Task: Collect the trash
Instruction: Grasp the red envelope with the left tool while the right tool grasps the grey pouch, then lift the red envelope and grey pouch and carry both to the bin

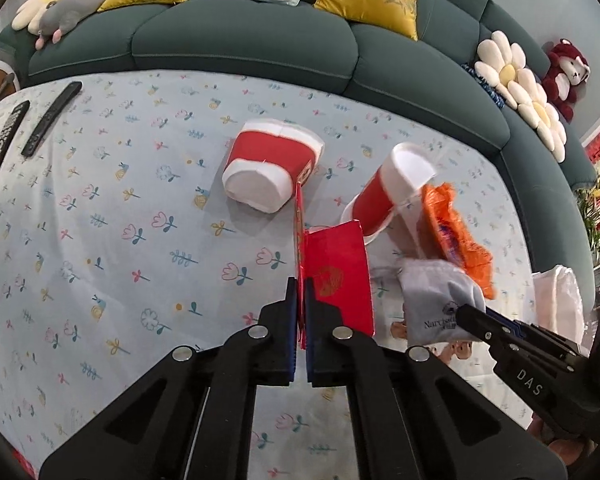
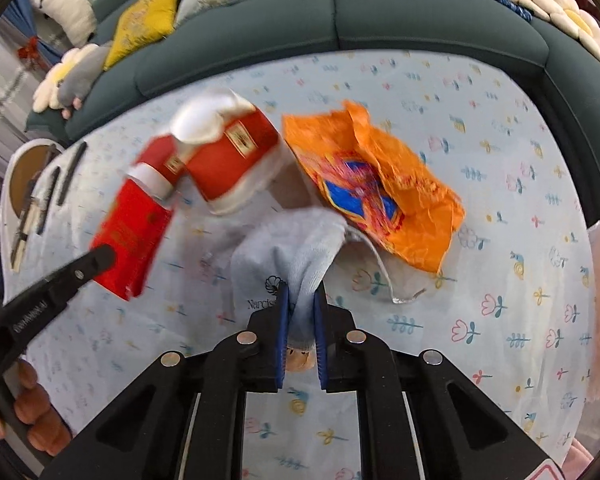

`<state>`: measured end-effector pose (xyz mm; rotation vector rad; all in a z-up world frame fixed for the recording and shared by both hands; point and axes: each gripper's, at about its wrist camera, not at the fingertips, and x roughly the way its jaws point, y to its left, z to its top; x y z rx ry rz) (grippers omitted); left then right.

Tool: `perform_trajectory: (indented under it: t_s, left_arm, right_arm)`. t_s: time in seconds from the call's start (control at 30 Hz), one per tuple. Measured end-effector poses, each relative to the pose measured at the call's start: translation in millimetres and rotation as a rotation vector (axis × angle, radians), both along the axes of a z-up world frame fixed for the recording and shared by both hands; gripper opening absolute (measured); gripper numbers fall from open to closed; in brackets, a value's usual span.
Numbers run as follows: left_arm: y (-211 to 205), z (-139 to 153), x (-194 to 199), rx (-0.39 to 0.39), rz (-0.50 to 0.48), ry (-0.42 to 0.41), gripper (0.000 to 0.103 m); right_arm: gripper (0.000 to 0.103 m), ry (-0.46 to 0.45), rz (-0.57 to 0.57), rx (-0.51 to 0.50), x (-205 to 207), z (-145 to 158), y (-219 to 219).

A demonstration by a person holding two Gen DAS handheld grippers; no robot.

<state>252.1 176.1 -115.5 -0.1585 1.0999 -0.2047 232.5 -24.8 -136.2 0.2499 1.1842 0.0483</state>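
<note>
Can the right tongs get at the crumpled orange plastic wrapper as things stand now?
Probably not at once. The right tongs are shut on the pale grey cloth pouch, so they are occupied. The crumpled orange plastic wrapper lies just beyond the pouch on the flowered tablecloth, with nothing covering it.
</note>
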Motion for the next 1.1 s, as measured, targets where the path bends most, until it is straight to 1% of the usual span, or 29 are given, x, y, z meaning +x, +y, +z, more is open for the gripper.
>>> perform_trajectory:
  t_s: [0.17,0.3,0.4,0.47,0.57,0.63,0.73,0.8,0.83,0.93,0.97,1.03,1.07,1.1]
  left_arm:
    - [-6.8,24.7,-11.2,-0.02,0.003,-0.029,0.002]
    - [-13.7,39.9,-22.7,-0.031,-0.003,-0.047,0.002]
    - [-17.1,41.9,-33.9,-0.037,-0.011,-0.047,0.003]
    - [-19.3,39.2,-40.0,-0.035,-0.017,-0.039,0.003]
    - [-22.6,31.7,-48.6,-0.033,-0.025,-0.019,0.003]
    - [-24.1,26.4,-53.8,-0.03,-0.031,-0.007,0.003]
    - [-24.9,19.7,-58.2,-0.025,-0.034,0.008,0.003]
    - [-24.0,15.7,-58.4,-0.024,-0.031,0.018,0.003]
    - [-24.0,14.4,-58.4,-0.023,-0.03,0.022,0.003]
    - [-23.8,11.9,-57.6,-0.018,-0.029,0.026,0.003]
    - [-24.4,11.8,-57.3,-0.018,-0.03,0.026,0.003]
    - [-26.2,13.1,-56.8,-0.016,-0.031,0.024,0.003]
    - [-27.1,14.0,-56.5,-0.016,-0.032,0.022,0.003]
    - [-28.6,15.5,-56.7,-0.014,-0.033,0.019,0.003]
  right_arm:
    - [0.011,-0.067,-0.006,0.023,-4.2,34.6,-5.0]
    - [0.011,-0.062,-0.001,0.039,-13.1,40.9,-7.8]
    - [0.011,-0.033,0.016,0.053,-34.1,30.1,-6.8]
    - [0.011,0.003,0.025,0.054,-49.3,14.2,-2.3]
    - [0.016,0.05,0.01,0.041,-63.8,-6.1,-3.0]
    - [0.016,0.074,-0.005,0.05,-69.0,-16.3,-4.3]
    - [0.019,0.092,-0.016,0.044,-69.3,-24.1,-5.4]
    - [0.025,0.091,-0.024,0.043,-68.5,-25.7,-7.1]
    - [0.027,0.087,-0.03,0.042,-67.6,-25.4,-7.5]
    - [0.028,0.078,-0.034,0.044,-65.7,-24.4,-8.8]
    - [0.027,0.076,-0.032,0.047,-65.1,-24.2,-8.6]
    - [0.017,0.075,-0.02,0.051,-64.6,-23.3,-9.6]
    - [0.005,0.076,-0.014,0.052,-64.4,-22.9,-9.2]
    - [0.005,0.075,-0.011,0.056,-64.0,-22.1,-9.2]
